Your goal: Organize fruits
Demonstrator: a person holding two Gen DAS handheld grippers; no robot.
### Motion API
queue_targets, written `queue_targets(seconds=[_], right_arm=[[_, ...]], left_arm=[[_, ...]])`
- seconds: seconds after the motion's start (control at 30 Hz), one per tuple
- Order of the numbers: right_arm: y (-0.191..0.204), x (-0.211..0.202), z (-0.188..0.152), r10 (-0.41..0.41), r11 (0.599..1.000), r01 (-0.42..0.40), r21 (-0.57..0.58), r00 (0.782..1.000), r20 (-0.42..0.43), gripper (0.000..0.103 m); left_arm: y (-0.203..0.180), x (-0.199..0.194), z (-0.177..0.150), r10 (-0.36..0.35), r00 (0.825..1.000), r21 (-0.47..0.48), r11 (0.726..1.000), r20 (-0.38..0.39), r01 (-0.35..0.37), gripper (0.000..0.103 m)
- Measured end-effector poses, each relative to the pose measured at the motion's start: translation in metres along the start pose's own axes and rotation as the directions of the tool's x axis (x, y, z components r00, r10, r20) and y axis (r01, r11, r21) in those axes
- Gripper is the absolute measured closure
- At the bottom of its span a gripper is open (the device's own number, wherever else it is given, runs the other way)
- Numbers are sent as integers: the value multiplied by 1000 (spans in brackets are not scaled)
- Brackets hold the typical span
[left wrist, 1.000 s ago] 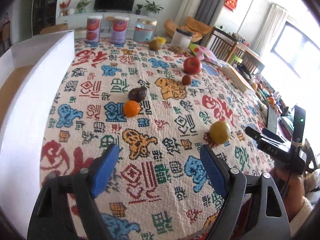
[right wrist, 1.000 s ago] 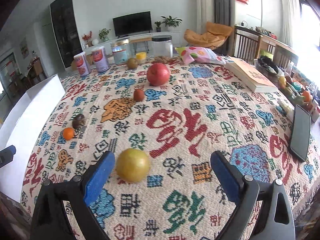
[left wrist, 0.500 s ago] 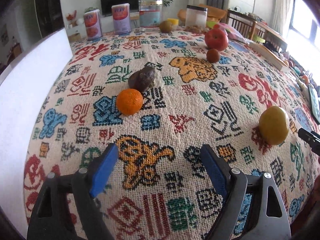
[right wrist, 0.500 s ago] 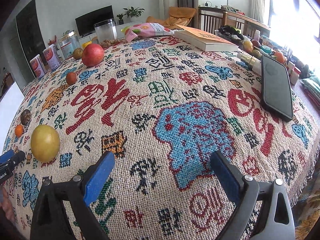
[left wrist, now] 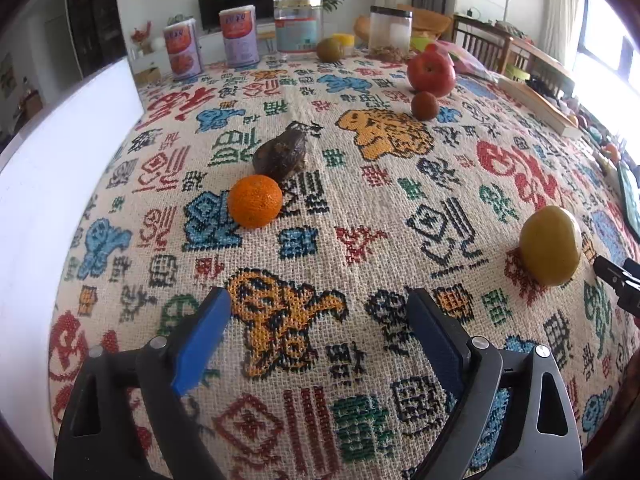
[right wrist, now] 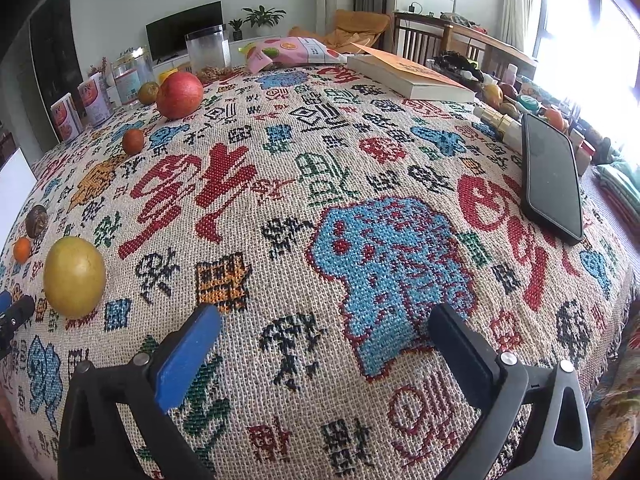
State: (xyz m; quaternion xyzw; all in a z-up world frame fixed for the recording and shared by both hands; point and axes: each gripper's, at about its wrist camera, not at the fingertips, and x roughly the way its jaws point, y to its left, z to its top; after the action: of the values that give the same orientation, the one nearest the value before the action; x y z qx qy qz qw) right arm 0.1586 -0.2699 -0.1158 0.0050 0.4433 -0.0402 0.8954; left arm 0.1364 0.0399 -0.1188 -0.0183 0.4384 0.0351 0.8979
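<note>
Fruits lie scattered on a patterned tablecloth (left wrist: pixel 320 240). An orange tangerine (left wrist: pixel 255 201) sits ahead of my left gripper (left wrist: pixel 318 328), which is open and empty. A dark brown fruit (left wrist: pixel 281 153) lies just behind the tangerine. A yellow fruit (left wrist: pixel 550 245) lies at the right, and shows at the left in the right wrist view (right wrist: pixel 74 277). A red apple (left wrist: pixel 431 71), a small brown fruit (left wrist: pixel 425 106) and a green-brown fruit (left wrist: pixel 330 49) lie farther back. My right gripper (right wrist: pixel 324 332) is open and empty over bare cloth.
A white box (left wrist: pixel 52 184) stands along the left edge. Cans (left wrist: pixel 183 49) and jars (left wrist: pixel 390 31) line the far edge. A black phone (right wrist: pixel 551 182), a book (right wrist: pixel 408 74) and a pink snack bag (right wrist: pixel 296 51) lie on the right side.
My left gripper has moved forward and lower toward the tangerine. My right gripper has swung right, so the yellow fruit has slid from between its fingers to the far left.
</note>
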Motion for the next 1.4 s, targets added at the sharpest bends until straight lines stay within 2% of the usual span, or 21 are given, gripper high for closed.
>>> queue_targets(seconds=[1.4], right_arm=[[1,-4,-3,0,1000,0,-11,1000,4,0]], left_arm=[[0,0,0,2,1000,2,1000,0,-2,11]])
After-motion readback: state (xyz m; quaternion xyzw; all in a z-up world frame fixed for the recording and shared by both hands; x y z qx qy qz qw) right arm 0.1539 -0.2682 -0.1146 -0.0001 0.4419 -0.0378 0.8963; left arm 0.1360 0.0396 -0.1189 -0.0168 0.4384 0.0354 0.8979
